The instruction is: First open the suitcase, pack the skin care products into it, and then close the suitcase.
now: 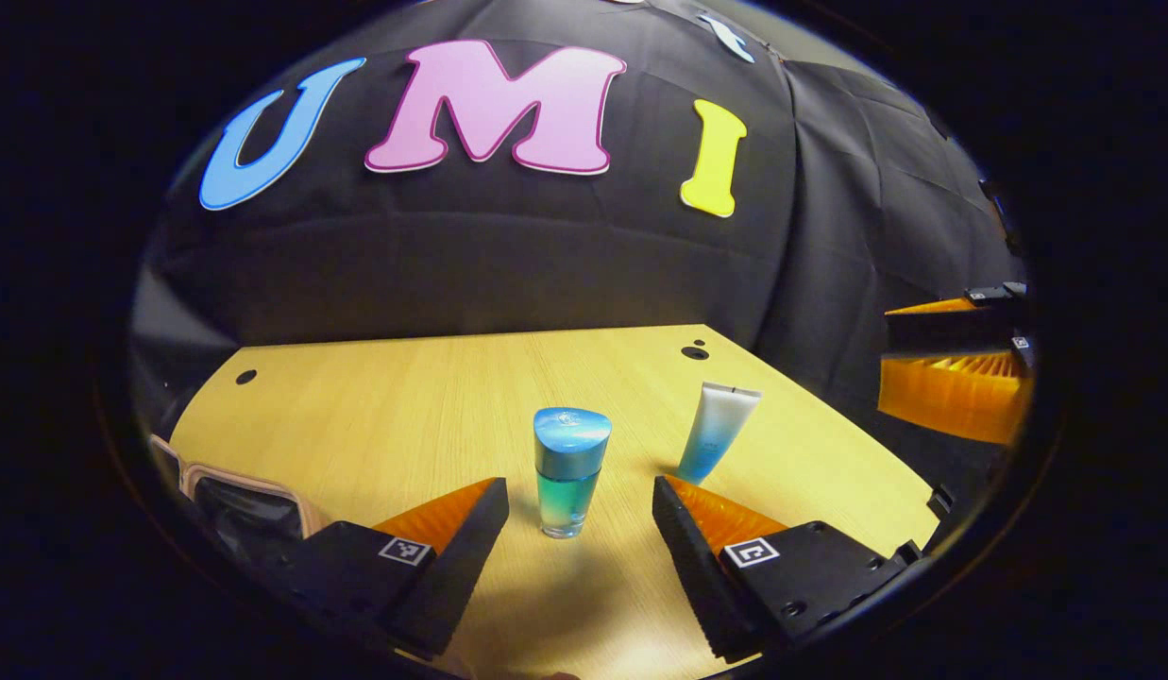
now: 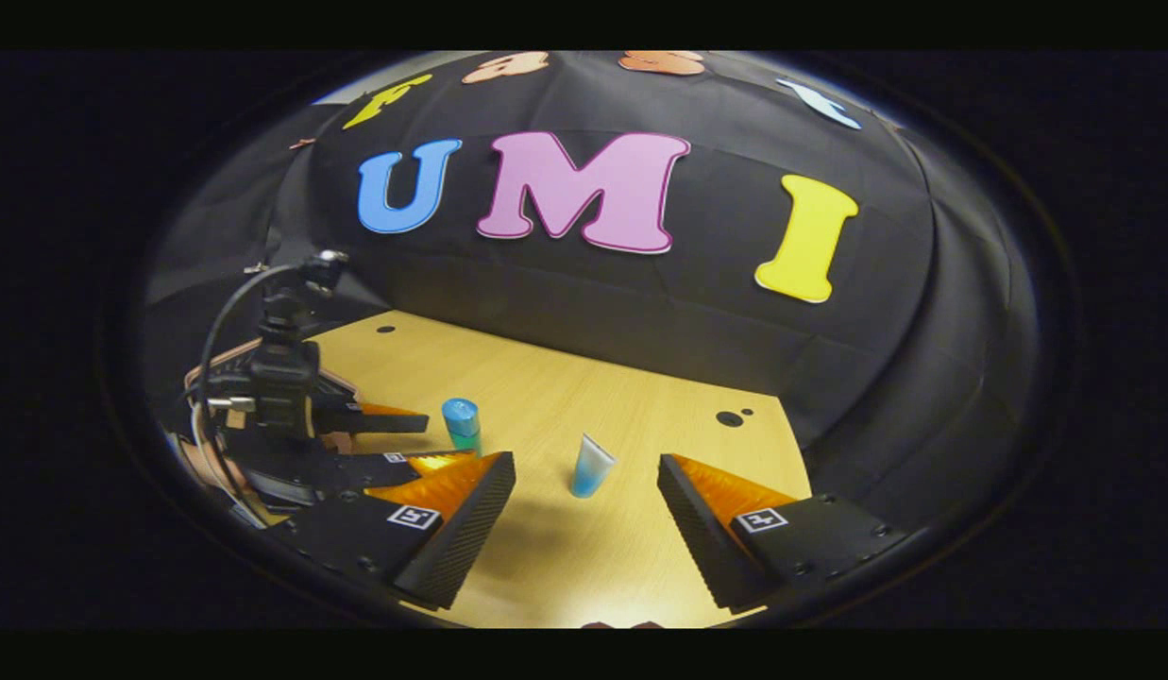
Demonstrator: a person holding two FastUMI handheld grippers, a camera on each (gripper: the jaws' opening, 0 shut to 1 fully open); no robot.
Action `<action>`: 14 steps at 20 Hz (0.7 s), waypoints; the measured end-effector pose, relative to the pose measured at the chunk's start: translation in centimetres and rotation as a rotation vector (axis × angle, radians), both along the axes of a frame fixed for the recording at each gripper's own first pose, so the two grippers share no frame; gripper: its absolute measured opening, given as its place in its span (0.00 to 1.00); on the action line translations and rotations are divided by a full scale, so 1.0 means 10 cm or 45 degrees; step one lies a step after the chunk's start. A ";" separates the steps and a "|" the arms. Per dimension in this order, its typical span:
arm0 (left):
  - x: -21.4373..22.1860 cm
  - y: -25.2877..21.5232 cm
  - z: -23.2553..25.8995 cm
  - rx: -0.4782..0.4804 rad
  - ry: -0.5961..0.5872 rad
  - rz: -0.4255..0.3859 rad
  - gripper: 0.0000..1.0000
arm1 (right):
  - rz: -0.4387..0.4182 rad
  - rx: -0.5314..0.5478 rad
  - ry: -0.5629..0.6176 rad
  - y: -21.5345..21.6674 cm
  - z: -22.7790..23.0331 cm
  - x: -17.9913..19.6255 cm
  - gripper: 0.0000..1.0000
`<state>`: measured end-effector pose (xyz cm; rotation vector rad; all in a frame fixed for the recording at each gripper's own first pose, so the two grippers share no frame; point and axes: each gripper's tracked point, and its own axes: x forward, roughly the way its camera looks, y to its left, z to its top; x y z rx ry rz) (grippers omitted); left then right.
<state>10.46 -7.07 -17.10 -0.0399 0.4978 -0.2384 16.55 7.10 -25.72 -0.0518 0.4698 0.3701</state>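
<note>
A blue-capped bottle (image 1: 569,472) of blue-green liquid stands upright on the wooden table (image 1: 404,397), centred just ahead of my left gripper (image 1: 578,484). That gripper is open and its fingers are clear of the bottle. Further right a white-and-blue tube (image 1: 718,430) stands on its cap. In the right gripper view the tube (image 2: 591,466) stands ahead of my open right gripper (image 2: 584,459), which holds nothing. The left gripper (image 2: 444,441) is at the left there, by the bottle (image 2: 462,423). A pink-edged suitcase (image 1: 248,501) lies at the lower left, mostly hidden.
The table's right edge (image 1: 857,416) runs diagonally close behind the tube, with two small holes (image 1: 695,352) near its far corner. The right gripper (image 1: 956,378) hangs off the table's right side. A cable (image 2: 227,312) loops above the left gripper.
</note>
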 end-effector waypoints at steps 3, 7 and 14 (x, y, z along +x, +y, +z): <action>0.25 0.04 -0.32 0.022 0.051 0.056 0.97 | 0.014 -0.015 0.016 -0.08 -0.10 0.08 0.97; 0.42 0.05 -0.70 0.042 0.142 0.043 0.97 | 0.009 -0.029 0.056 -0.14 -0.25 0.15 0.97; 0.50 0.10 -0.76 0.116 0.169 0.045 0.45 | 0.023 -0.029 0.112 -0.06 -0.61 0.33 0.97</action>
